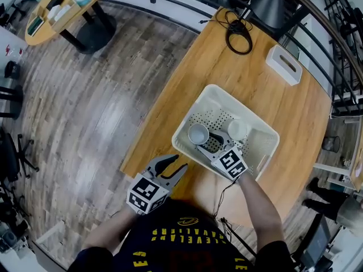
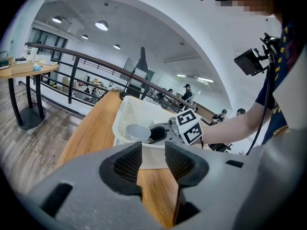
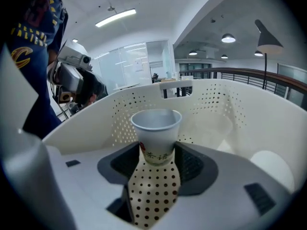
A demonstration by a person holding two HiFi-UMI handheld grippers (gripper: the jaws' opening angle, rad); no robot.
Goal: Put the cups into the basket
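Note:
A white perforated basket stands on the wooden table. My right gripper reaches down into it, shut on an upright white paper cup with red print. In the right gripper view, that cup stands between the dark pads over the dotted basket floor. A second white cup sits in the basket just right of it. My left gripper hovers over the table's near edge, outside the basket, open with nothing between its pads.
A white box with a slot and a coiled black cable lie at the table's far end, beside a black lamp. A dark railing runs behind the table. Wooden floor lies to the left.

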